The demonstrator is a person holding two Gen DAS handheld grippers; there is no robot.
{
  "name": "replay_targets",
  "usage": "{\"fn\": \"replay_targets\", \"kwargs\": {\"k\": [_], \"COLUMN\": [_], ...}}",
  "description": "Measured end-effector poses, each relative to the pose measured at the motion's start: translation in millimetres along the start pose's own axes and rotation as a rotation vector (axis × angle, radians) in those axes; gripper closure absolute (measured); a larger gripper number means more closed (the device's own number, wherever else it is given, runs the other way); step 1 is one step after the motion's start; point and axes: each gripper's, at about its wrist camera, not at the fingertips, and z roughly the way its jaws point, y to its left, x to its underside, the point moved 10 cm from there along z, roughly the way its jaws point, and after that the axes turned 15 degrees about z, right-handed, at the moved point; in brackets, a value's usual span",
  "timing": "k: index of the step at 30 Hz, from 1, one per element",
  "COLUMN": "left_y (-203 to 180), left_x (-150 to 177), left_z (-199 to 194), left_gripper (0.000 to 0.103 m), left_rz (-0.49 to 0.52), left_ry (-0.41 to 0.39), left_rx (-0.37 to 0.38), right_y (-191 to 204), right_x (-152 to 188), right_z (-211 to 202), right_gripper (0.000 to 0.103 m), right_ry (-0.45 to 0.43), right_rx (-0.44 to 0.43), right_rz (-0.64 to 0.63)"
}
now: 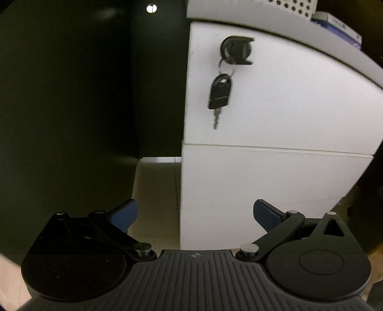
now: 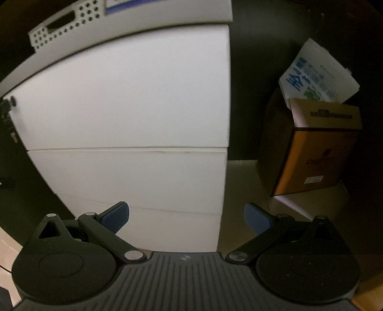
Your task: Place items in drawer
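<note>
Both grippers are held wide apart with nothing between the blue pads. At the bottom of the left wrist view, the left gripper (image 1: 195, 215) is pointed at the left edge of a white drawer cabinet (image 1: 275, 167). One blue pad (image 1: 125, 214) is seen in front of the pale floor (image 1: 155, 191), and the other is seen in front of the cabinet.

All drawers are shut. The top drawer (image 1: 287, 100) fills the upper right of that view. A black lock (image 1: 235, 50) is set near its upper left corner, and a black key (image 1: 220, 92) is hung below it on a ring. A white basket with holes (image 1: 287, 7) and a blue and white box (image 1: 340, 26) are seen on top of the cabinet.

At the bottom of the right wrist view, the right gripper (image 2: 186, 217) is aimed at the right side of the cabinet. A brown box (image 2: 316, 158) with papers (image 2: 316, 74) stuck in it is seen at the right of that view, near the cabinet but apart from it.
</note>
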Motion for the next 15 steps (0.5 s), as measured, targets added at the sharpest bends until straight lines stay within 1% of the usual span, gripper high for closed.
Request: {"fn": "replay_targets", "kwargs": {"k": [4, 6, 12, 15], "left_y": [5, 5, 7, 8], "left_x": [-8, -13, -22, -27], "left_z": [19, 28, 51, 62], "left_gripper": [0.0, 0.0, 0.0, 0.0], "left_rz": [0.039, 0.064, 0.097, 0.113], "left_ry": [-0.024, -0.034, -0.048, -0.054], "left_rx": [0.015, 0.03, 0.092, 0.123], "right_y": [-8, -11, -16, -14], "right_x": [-9, -14, -28, -33], "right_z": [20, 28, 53, 63], "right_gripper": [0.0, 0.0, 0.0, 0.0], "right_ry": [-0.01, -0.009, -0.017, -0.034], "right_rx": [0.005, -0.008, -0.057, -0.073], "right_rz": [-0.037, -0.048, -0.069, -0.096]}}
